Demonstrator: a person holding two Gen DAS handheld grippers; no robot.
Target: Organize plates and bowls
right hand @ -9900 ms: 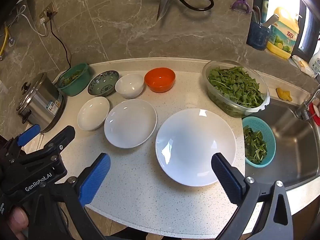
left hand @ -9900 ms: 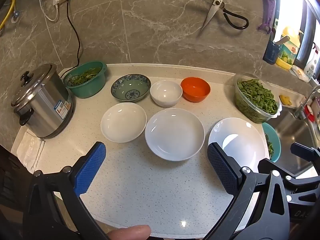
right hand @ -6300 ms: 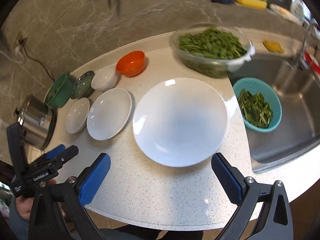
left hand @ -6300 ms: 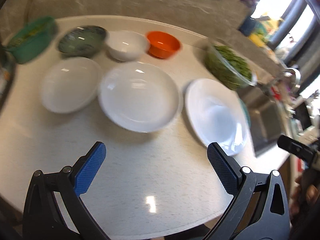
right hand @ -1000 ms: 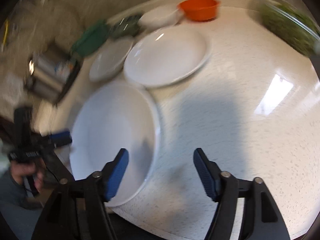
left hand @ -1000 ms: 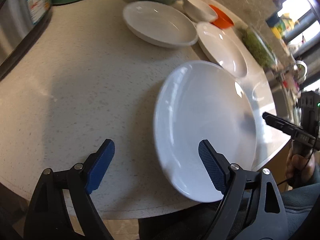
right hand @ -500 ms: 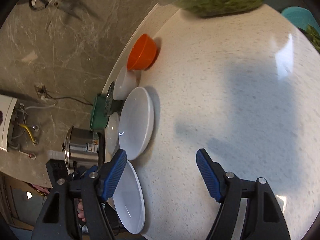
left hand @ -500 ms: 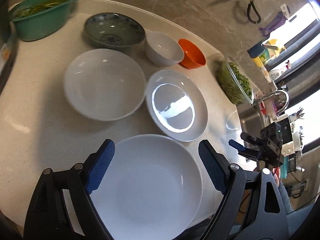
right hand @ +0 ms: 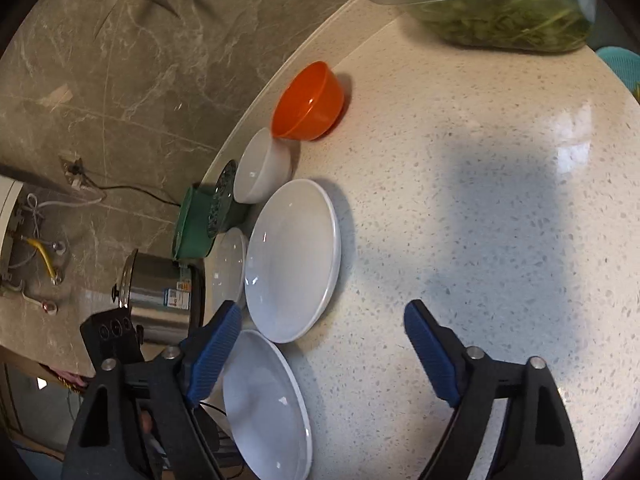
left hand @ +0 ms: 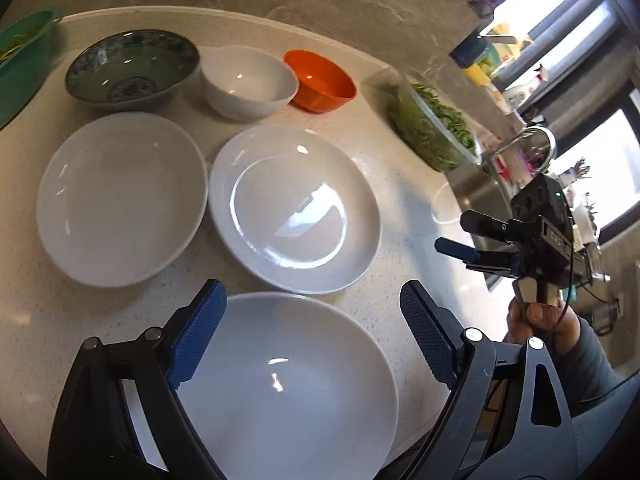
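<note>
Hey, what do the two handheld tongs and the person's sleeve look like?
Both tongs, left and right, have black open-frame arms with silver rivets and ribbed blue pads. The right's black body carries white lettering, a green light and a thin cable. The sleeve is grey-blue.

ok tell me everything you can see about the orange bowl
The orange bowl is small, round and deep, glossy like plastic, and empty. It stands upright on the speckled countertop at the right end of the back row, close beside the white bowl; whether they touch is unclear. No gripper is near it.
</note>
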